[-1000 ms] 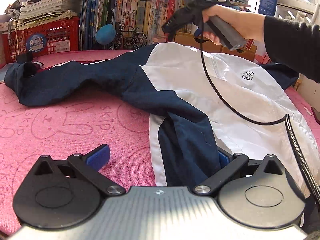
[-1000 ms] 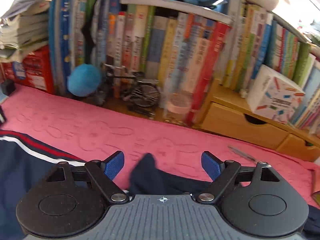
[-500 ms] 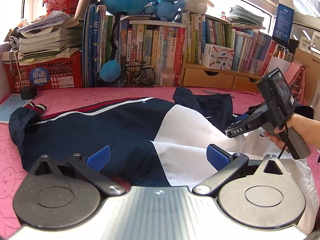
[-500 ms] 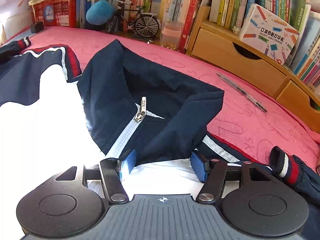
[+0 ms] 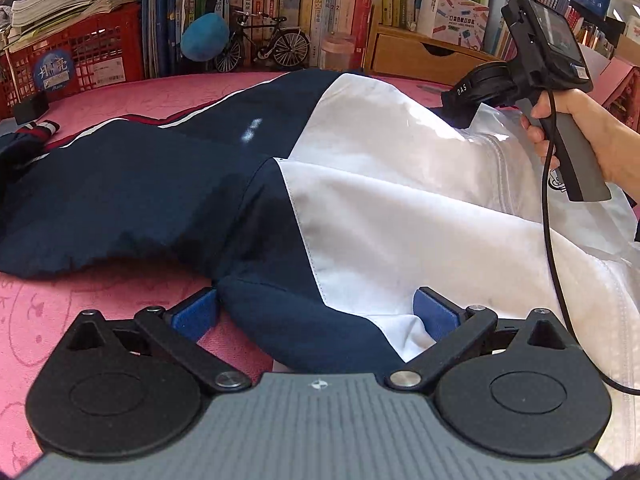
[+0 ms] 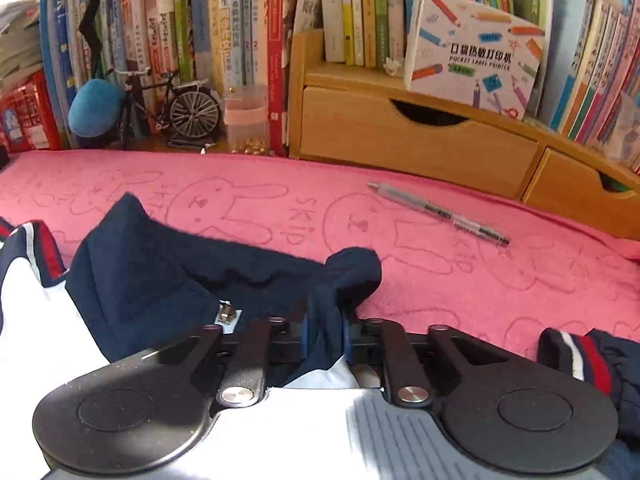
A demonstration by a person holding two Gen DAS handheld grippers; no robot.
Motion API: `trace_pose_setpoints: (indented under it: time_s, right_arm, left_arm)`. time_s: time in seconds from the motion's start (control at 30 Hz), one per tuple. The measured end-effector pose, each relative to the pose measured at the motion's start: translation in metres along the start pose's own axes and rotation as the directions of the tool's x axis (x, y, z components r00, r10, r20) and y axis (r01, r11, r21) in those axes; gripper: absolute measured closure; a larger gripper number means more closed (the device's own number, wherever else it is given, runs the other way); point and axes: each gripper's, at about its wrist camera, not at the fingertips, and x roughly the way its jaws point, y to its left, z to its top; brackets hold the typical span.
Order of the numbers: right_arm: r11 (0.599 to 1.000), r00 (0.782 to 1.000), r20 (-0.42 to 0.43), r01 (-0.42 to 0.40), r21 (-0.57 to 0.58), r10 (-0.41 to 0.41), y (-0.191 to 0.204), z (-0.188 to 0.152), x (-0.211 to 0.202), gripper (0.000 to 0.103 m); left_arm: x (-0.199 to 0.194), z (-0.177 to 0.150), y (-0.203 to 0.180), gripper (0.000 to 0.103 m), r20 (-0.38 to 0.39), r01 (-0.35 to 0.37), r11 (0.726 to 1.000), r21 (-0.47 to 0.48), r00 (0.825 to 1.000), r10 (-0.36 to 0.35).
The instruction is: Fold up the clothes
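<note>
A navy and white jacket (image 5: 360, 200) lies spread on a pink towel (image 5: 120, 280). My left gripper (image 5: 315, 312) is open at the jacket's near edge. A bulging fold of navy and white cloth sits between its wide-set blue pads (image 5: 196, 312). In the right wrist view my right gripper (image 6: 326, 334) is shut on a bunched piece of the navy collar (image 6: 352, 264), beside the zipper pull (image 6: 226, 314). The left wrist view shows that right gripper (image 5: 460, 110) at the jacket's far right, with a hand (image 5: 576, 120) on its handle.
A pen (image 6: 438, 212) lies on the towel behind the collar. A striped cuff (image 6: 580, 356) rests at the right. Along the back stand a wooden drawer unit (image 6: 420, 140), rows of books, a model bicycle (image 5: 260, 44) and a red crate (image 5: 80, 60).
My right gripper came down from above the jacket onto the collar and closed on it. My left gripper moved over the jacket's edge with its jaws still wide.
</note>
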Motion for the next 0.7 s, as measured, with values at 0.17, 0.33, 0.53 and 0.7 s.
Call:
trace_pose_setpoints:
  time_s: [0.17, 0.33, 0.53, 0.7]
  right_arm:
    - [0.992, 0.987, 0.132, 0.075, 0.103, -0.089, -0.017, 0.055, 0.007, 0.096]
    - [0.964, 0.990, -0.009, 0.141, 0.226, -0.143, -0.037, 0.076, 0.053, 0.092]
    - [0.979, 0.978, 0.123, 0.152, 0.135, -0.168, 0.006, 0.074, -0.001, 0.008]
    - [0.993, 1.000, -0.021, 0.007, -0.119, -0.010, 0.093, 0.086, 0.006, 0.009]
  left_arm:
    - [0.003, -0.001, -0.004, 0.000, 0.028, -0.029, 0.999, 0.032, 0.999, 0.028]
    - [0.006, -0.006, -0.007, 0.000, 0.069, -0.056, 0.996, 0.068, 0.996, 0.051]
    - [0.004, -0.011, -0.005, 0.000, 0.111, -0.042, 0.996, 0.076, 0.993, 0.033]
    - [0.004, -0.010, -0.004, 0.000, 0.120, -0.035, 0.997, 0.069, 0.992, 0.027]
